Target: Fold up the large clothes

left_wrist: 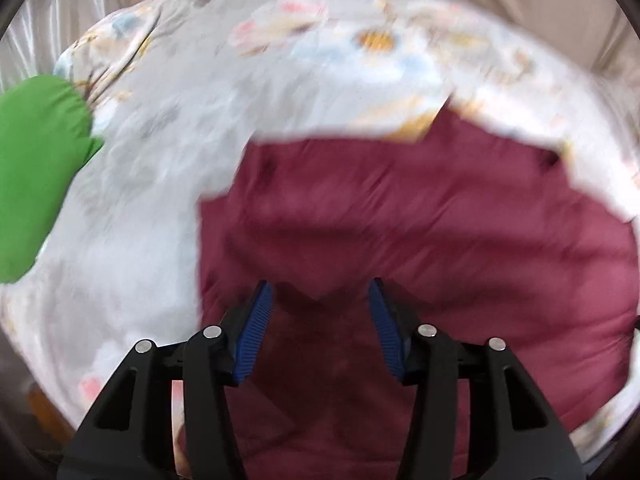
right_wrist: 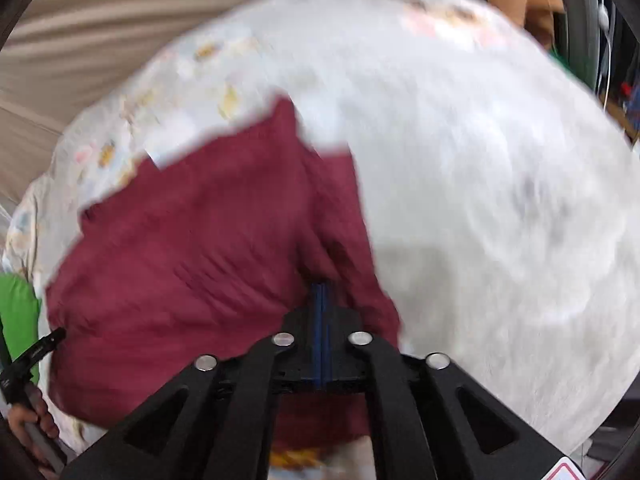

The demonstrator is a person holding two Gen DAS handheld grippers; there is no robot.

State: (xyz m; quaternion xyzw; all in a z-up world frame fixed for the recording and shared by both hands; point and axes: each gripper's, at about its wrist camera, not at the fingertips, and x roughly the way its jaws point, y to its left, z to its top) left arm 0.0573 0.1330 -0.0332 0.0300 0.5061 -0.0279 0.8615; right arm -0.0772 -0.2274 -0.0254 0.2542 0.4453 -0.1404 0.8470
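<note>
Lying on patterned bedding (left_wrist: 168, 168): maroon garment (left_wrist: 400, 232), soft, light, limp, creased. Left hand-held gripper (left_wrist: 320, 300) apart, nothing between pads. Right hand-held gripper (right_wrist: 321, 292) clamped on maroon cloth fold. Recommended hold: hem corners.

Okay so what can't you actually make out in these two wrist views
- Maroon garment: motion blur in both views hides sleeves and collar, so its type is unclear.
- Right gripper: shut at the maroon cloth's edge; whether fabric is pinched is not visible.
- Green cloth: cut off by the left wrist view's edge.
- Patterned sheet: print smeared by blur.
</note>
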